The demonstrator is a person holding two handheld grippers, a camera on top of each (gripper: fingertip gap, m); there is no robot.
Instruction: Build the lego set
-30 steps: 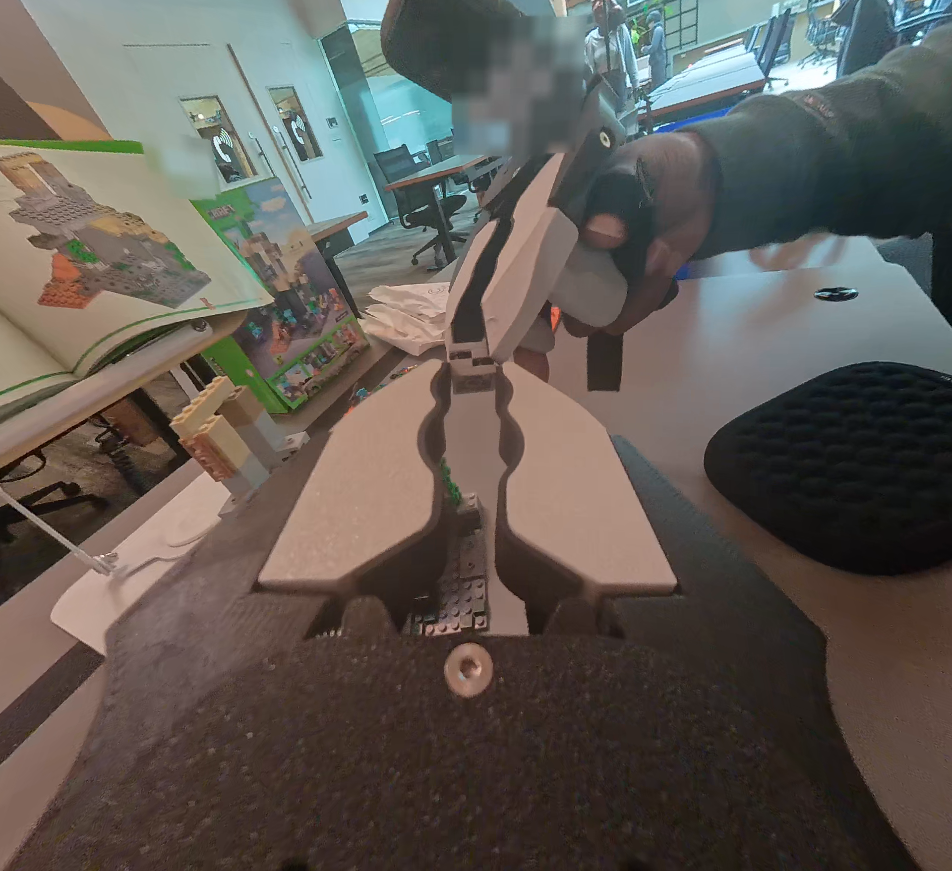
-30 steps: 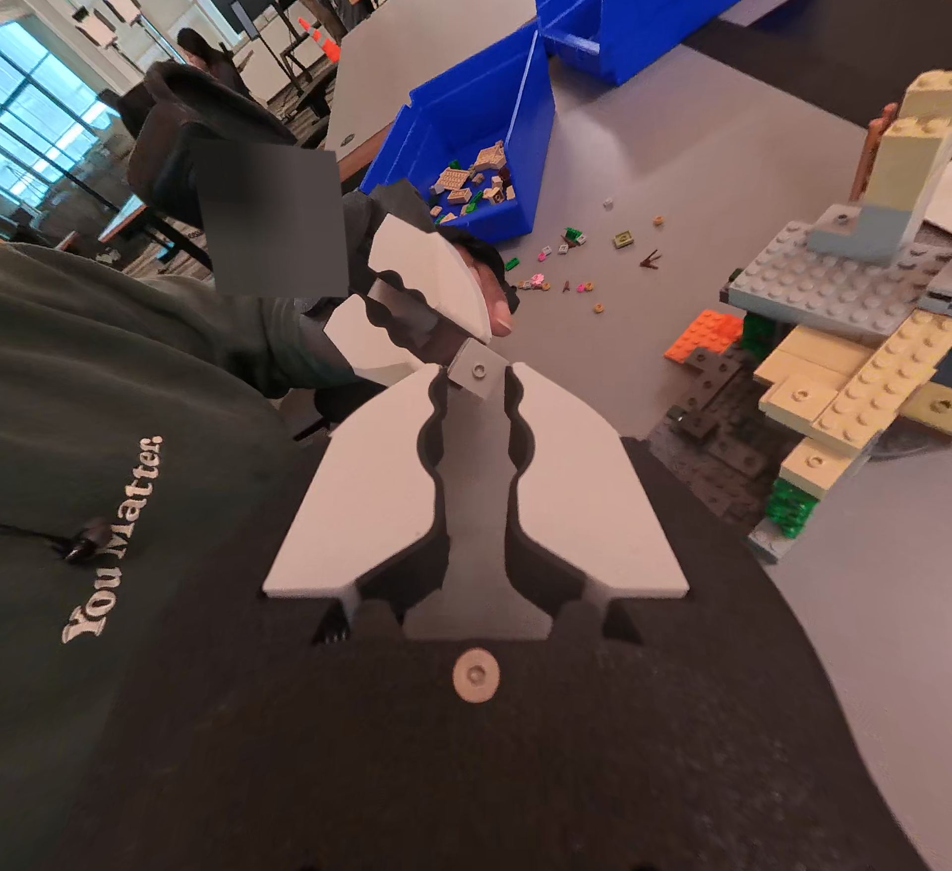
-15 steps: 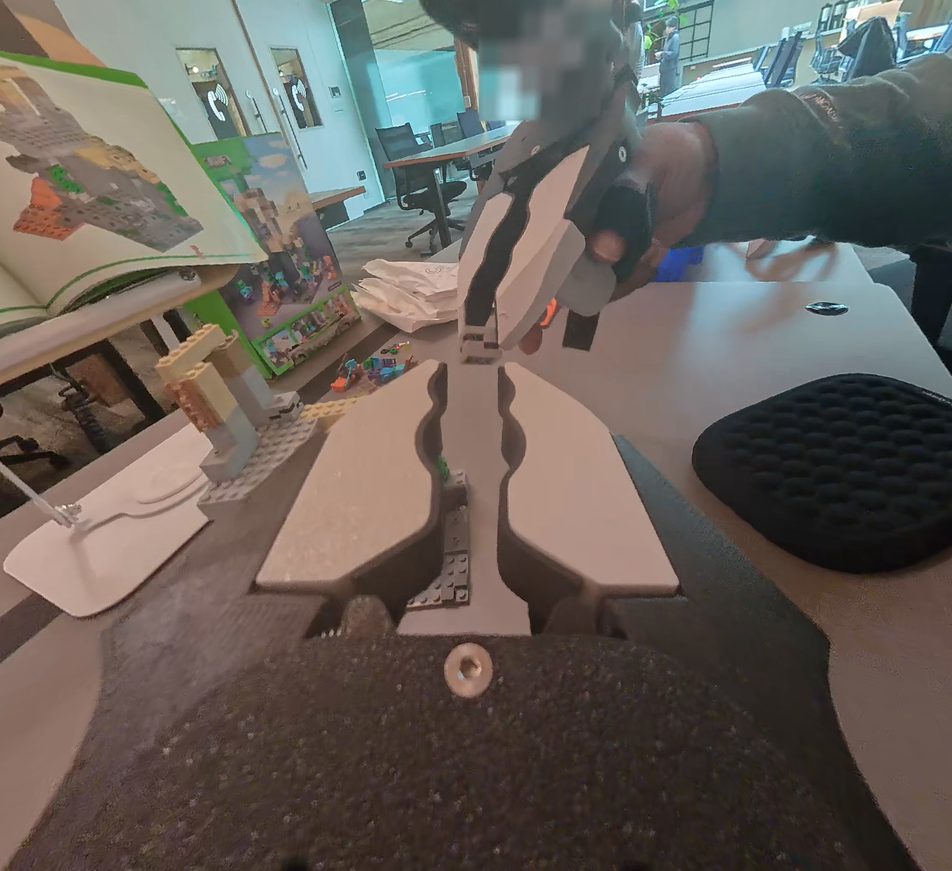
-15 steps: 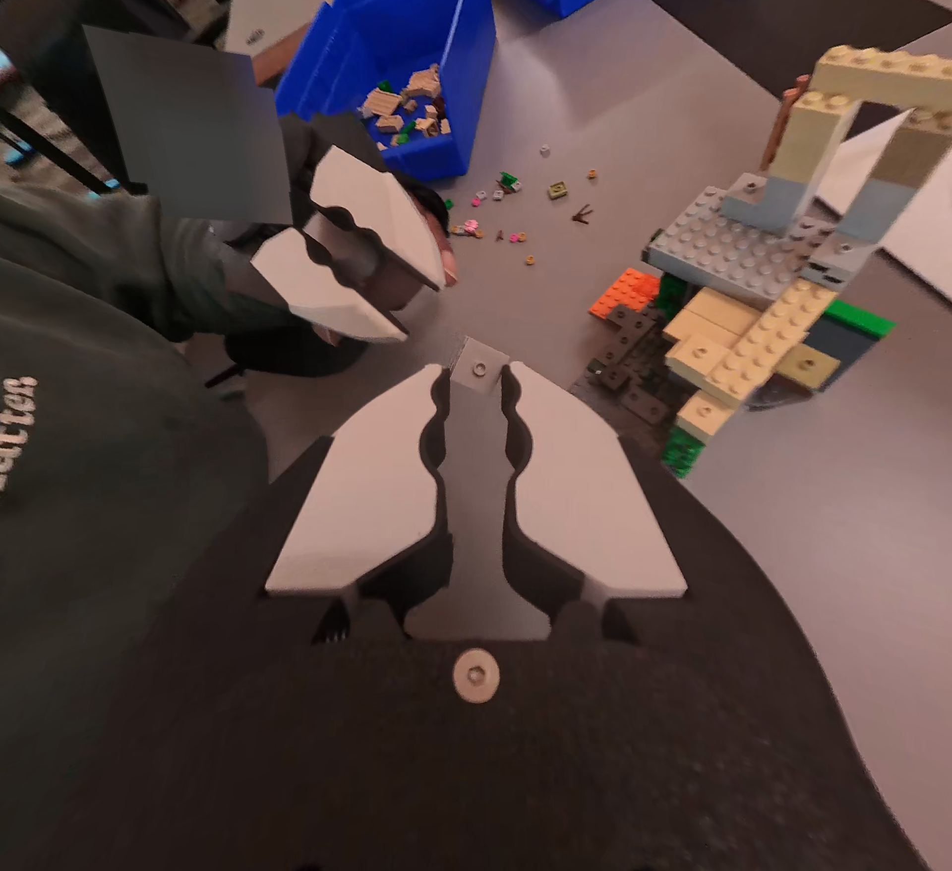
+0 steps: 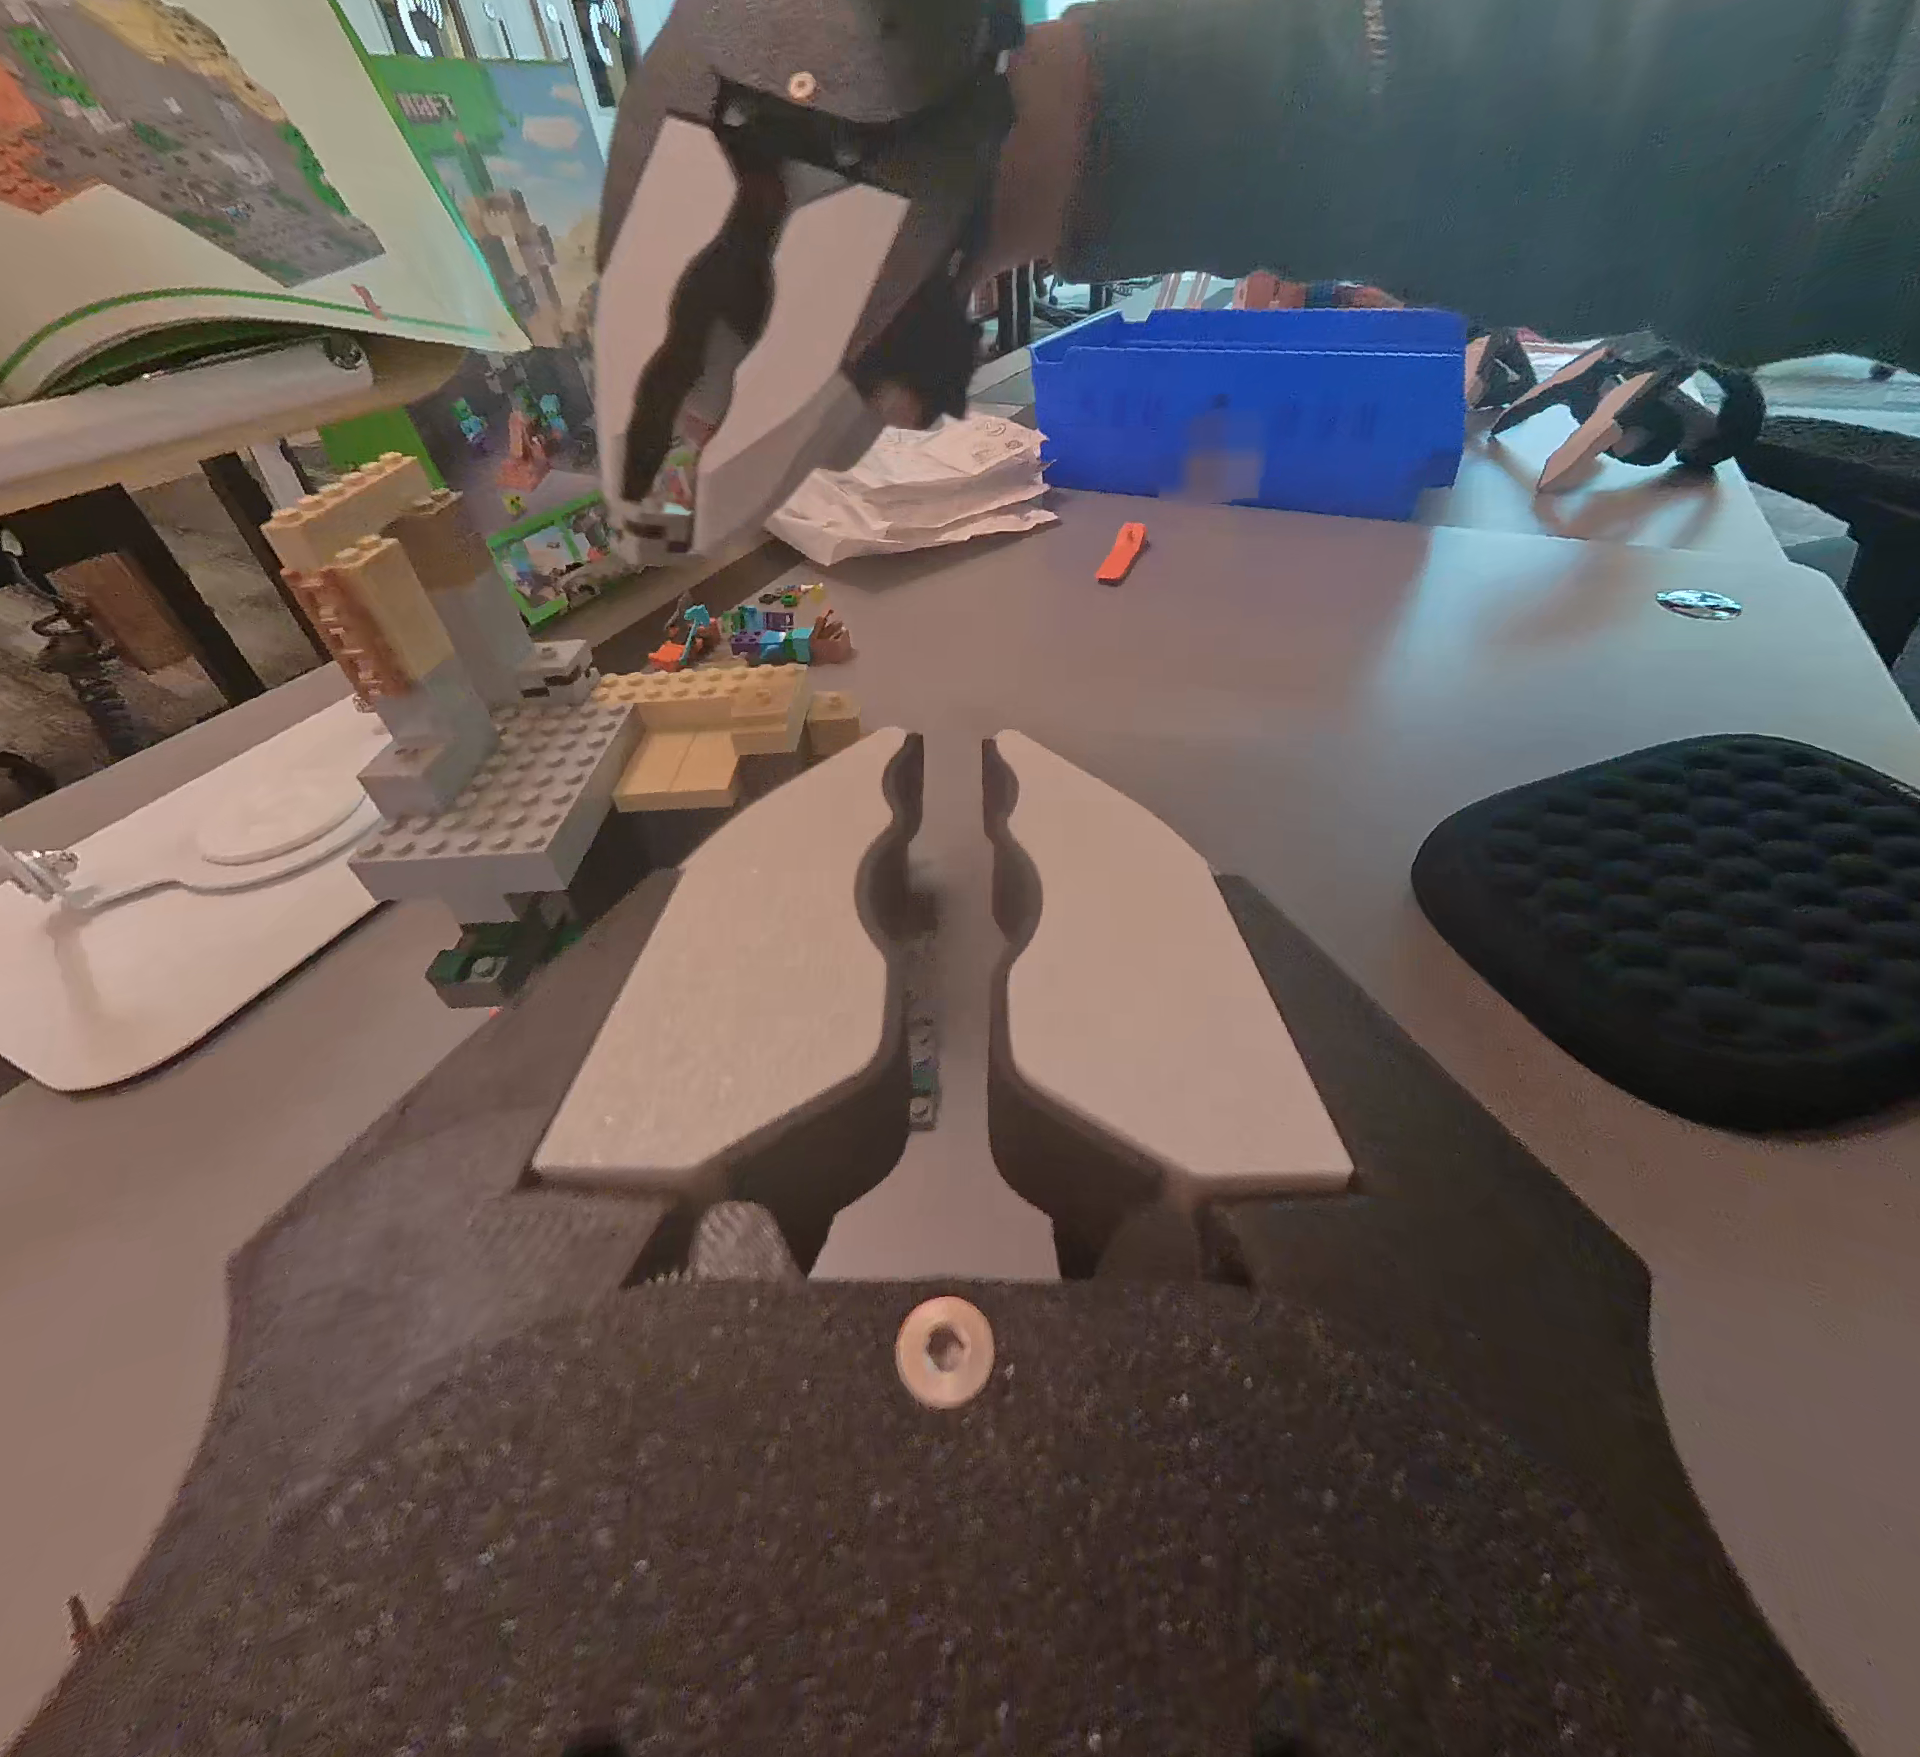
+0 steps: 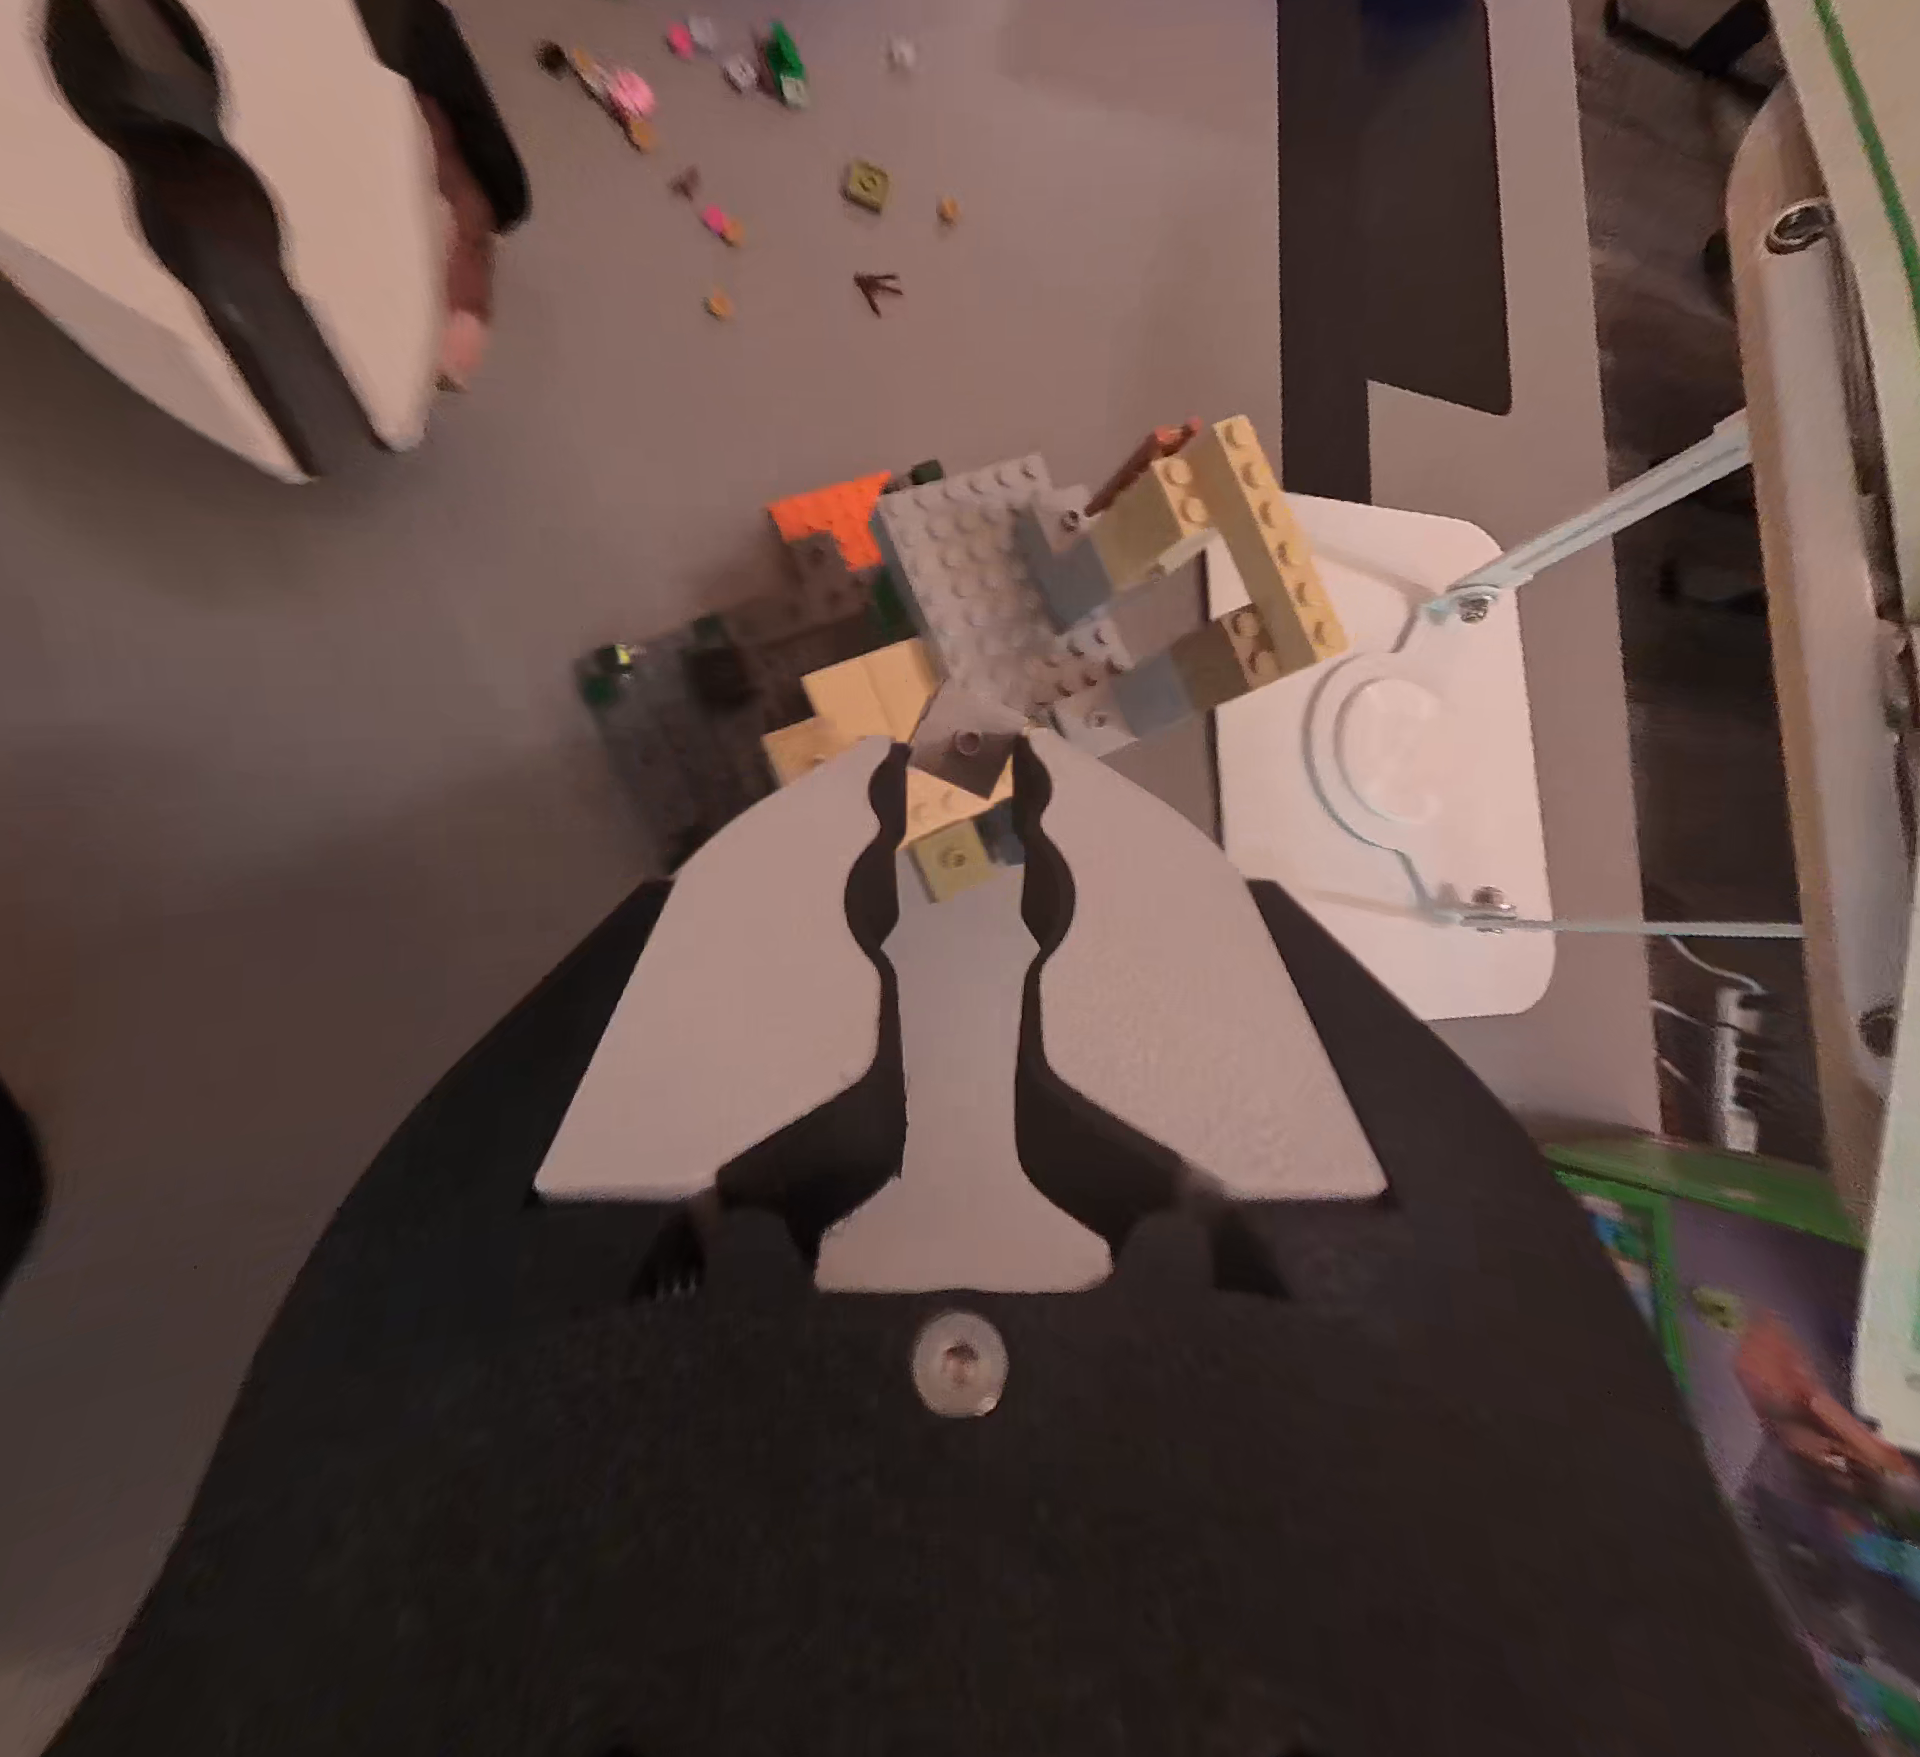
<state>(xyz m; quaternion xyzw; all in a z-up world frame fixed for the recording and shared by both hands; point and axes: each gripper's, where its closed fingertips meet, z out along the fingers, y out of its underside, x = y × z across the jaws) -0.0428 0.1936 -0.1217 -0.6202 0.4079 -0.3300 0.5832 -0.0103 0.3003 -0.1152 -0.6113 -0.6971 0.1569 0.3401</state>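
open counter (image 5: 1299, 668) between build (image 5: 499, 803) and black mat (image 5: 1694, 928). blocked left by build, stand base (image 5: 156, 959) and booklet (image 5: 187, 97) overhead. scattered bits (image 5: 748, 637) and blue bin (image 5: 1247, 419) beyond. right tongs (image 5: 660, 502) hanging above build; left tongs (image 5: 951, 751) low at its edge.

Left faces across table; right looks down; both share model (image 5: 488, 772)

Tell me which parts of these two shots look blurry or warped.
Left wrist view: the right gripper is motion-smeared and the table edges bow from the wide lens. Right wrist view: soft throughout, with the left gripper streaked and the lego build slightly blurred.
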